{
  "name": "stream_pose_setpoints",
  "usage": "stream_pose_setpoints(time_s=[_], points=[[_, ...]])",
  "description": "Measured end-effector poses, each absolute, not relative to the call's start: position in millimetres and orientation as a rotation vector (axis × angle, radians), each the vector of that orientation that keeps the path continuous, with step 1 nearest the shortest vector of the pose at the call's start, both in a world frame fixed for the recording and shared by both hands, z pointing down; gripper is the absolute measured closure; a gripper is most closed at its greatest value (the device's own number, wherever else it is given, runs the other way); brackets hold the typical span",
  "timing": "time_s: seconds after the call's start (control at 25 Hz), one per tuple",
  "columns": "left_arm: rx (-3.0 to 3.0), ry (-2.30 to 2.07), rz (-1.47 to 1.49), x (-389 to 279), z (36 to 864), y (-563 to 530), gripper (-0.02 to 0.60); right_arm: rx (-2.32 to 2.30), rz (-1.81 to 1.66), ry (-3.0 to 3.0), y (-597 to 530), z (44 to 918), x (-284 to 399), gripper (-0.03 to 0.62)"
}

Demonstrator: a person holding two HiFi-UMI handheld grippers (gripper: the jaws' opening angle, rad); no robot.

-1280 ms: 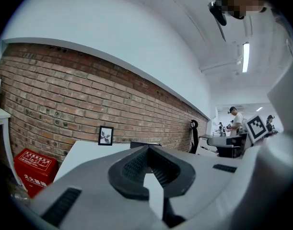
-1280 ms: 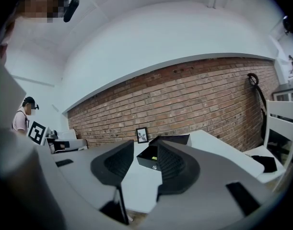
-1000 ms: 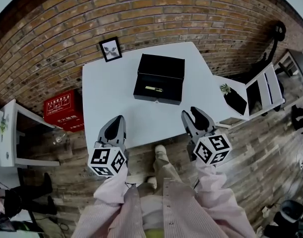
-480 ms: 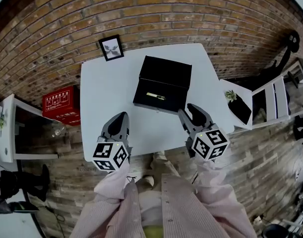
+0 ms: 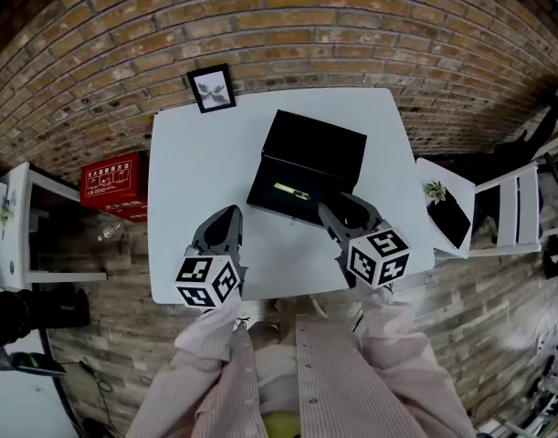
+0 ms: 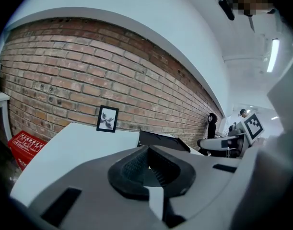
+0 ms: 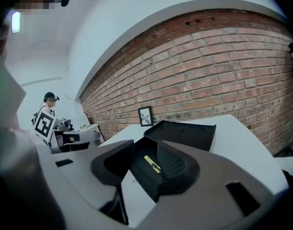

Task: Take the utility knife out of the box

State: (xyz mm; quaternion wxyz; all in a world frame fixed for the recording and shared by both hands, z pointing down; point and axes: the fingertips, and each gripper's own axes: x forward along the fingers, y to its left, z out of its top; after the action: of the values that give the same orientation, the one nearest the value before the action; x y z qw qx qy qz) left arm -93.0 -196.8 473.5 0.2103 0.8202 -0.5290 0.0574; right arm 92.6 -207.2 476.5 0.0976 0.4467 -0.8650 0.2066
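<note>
Advancing on the open box (image 5: 326, 144), the right tongs (image 5: 341, 210) now reach its near edge, jaws wide and empty. The knife (image 5: 290, 191) lies inside, untouched. The left tongs (image 5: 226, 219) hang closed over the worktop (image 5: 187, 172). A grasp looks imminent.

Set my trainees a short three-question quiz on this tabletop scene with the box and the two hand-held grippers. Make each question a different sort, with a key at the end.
1. True or false: the utility knife lies inside the open black box.
2. The left hand-held gripper is shut. The right hand-held gripper is: A) shut on the knife, B) open and empty, C) out of view.
3. Fill in: the wall behind the framed picture is made of ____.

Key: 1 true; 2 B; 3 brick.
</note>
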Motion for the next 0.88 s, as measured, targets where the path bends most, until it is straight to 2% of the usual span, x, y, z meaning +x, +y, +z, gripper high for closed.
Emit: stream_pose_setpoints(time_s=[0.88], points=[[2.183,-1.400,0.207,-81.0,514.9,-248.0,0.589,0.834,0.618,-2.381,-252.6,540.0,46.2,0.441]])
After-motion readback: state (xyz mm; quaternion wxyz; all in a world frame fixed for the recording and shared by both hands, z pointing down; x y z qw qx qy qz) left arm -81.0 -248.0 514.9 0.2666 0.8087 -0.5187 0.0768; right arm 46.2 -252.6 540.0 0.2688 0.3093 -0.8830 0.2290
